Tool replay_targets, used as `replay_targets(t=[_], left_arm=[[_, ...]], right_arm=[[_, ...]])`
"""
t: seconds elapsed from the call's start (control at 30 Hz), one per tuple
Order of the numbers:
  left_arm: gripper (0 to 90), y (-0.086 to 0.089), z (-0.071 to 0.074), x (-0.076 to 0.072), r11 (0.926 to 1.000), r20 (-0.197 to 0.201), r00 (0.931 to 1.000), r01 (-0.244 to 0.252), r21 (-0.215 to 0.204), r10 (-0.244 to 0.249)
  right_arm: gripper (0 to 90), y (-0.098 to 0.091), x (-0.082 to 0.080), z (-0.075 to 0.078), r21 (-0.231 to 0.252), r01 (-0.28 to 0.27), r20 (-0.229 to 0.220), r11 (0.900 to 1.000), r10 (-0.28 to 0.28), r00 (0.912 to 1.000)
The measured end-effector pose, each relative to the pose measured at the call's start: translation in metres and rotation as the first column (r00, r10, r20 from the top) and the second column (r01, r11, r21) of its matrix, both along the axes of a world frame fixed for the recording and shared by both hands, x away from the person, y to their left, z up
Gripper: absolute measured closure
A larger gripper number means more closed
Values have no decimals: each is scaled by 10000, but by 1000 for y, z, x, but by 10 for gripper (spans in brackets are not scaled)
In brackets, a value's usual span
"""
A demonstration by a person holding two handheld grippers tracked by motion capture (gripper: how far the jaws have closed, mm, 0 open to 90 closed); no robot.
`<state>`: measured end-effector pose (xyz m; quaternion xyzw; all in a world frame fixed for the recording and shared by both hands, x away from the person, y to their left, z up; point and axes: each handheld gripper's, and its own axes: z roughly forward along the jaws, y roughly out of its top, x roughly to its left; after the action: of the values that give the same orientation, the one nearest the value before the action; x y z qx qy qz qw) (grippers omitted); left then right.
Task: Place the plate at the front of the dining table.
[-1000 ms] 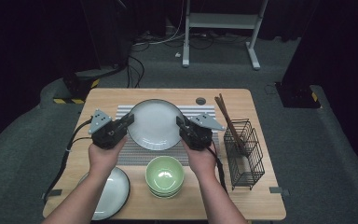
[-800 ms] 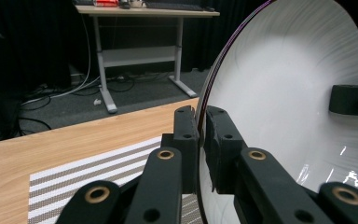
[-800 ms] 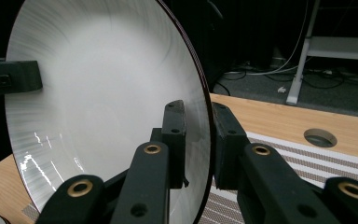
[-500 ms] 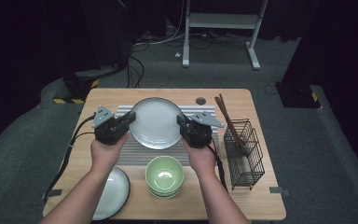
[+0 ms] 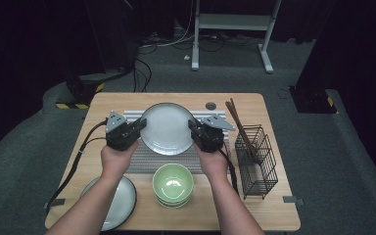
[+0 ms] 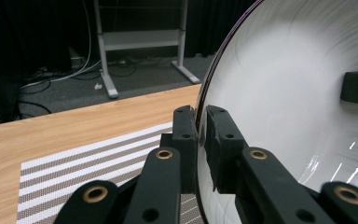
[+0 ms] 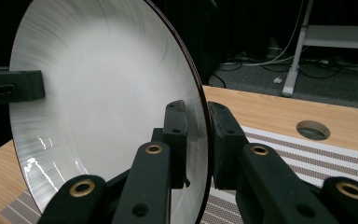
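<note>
High view: the left claw (image 5: 138, 126) and right claw (image 5: 194, 128) pinch opposite rims of a white plate (image 5: 167, 128) above the striped mat (image 5: 147, 159) on the desk (image 5: 269, 205). Left gripper view adds pads clamped on the rim, as does the right gripper view. The plate sits slightly lower than before.

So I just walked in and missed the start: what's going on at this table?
A person holds a pale plate by its rim, the left gripper clamped on one side and the right gripper on the opposite side. The plate hangs over a striped mat on the wooden table. Nearer the person sit stacked green bowls and another plate. A wire basket with chopsticks stands to the right.
</note>
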<state>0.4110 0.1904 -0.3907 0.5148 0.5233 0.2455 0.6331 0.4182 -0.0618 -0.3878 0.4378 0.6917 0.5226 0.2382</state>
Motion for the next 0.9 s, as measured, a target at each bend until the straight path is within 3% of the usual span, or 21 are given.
replay_targets(t=[0.4, 0.9], left_arm=[[819, -3, -25, 10, 9999, -564, 9983, -114, 119, 121], [817, -10, -51, 18, 9990, -1462, 9891, -132, 422, 192]], right_arm=[[786, -1, 13, -23, -135, -53, -407, 9999, 47, 9992], [786, -3, 18, -49, -354, 76, -714, 9993, -102, 9974]])
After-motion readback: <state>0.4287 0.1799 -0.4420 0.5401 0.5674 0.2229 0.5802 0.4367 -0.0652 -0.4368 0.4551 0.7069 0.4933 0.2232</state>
